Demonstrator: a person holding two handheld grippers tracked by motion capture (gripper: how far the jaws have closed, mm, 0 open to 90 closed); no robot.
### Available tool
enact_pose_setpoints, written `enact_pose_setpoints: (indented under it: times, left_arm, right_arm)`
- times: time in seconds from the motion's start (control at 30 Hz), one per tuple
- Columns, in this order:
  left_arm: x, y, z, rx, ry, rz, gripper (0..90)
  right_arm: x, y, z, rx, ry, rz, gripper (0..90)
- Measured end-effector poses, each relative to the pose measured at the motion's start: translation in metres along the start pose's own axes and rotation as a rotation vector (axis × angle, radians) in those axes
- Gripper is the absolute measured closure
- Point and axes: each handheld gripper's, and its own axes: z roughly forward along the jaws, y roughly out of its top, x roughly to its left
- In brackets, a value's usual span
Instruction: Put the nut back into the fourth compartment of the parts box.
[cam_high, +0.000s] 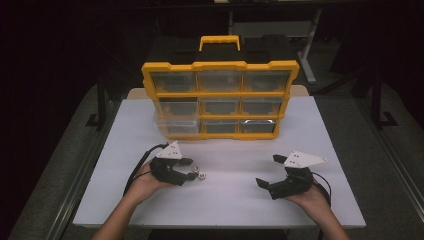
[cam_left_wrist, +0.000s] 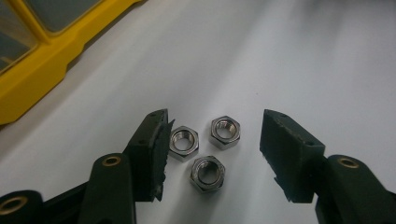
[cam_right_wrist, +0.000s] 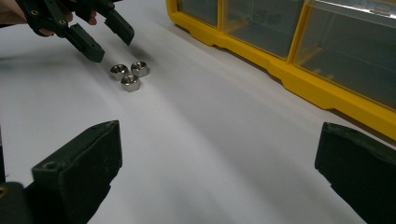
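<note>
Black left gripper (cam_high: 188, 168), right gripper (cam_high: 270, 170); grey triangular top plates, brass rivets, black cables.

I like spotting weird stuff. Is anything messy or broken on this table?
Yes. The bottom-left drawer of the yellow organizer sticks out past the others. Three nuts lie loose on the table between the left gripper's open fingers, whose pad edges look ragged.

Three shiny silver hex nuts (cam_left_wrist: 204, 151) lie on the plain white table (cam_high: 235, 195). The left gripper (cam_left_wrist: 212, 144) and right gripper (cam_right_wrist: 219, 163) are black, each with brass-coloured rivets. At twelve o'clock, the organizer box (cam_high: 220, 100) has a yellow frame, clear drawers and black top.
</note>
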Motion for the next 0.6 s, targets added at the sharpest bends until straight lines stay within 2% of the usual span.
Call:
enact_pose_setpoints:
  times: [0.47,0.6]
  left_arm:
    - [0.0029,-0.0035,0.0057,0.075,-0.020,0.053,56.1]
    - [0.0023,-0.0048,0.0094,0.080,-0.024,0.046,59.5]
  right_arm:
    - [0.0013,0.0004,0.0013,0.003,0.001,-0.005,0.1]
    - [0.0014,0.0001,0.0016,0.006,0.003,-0.005,0.1]
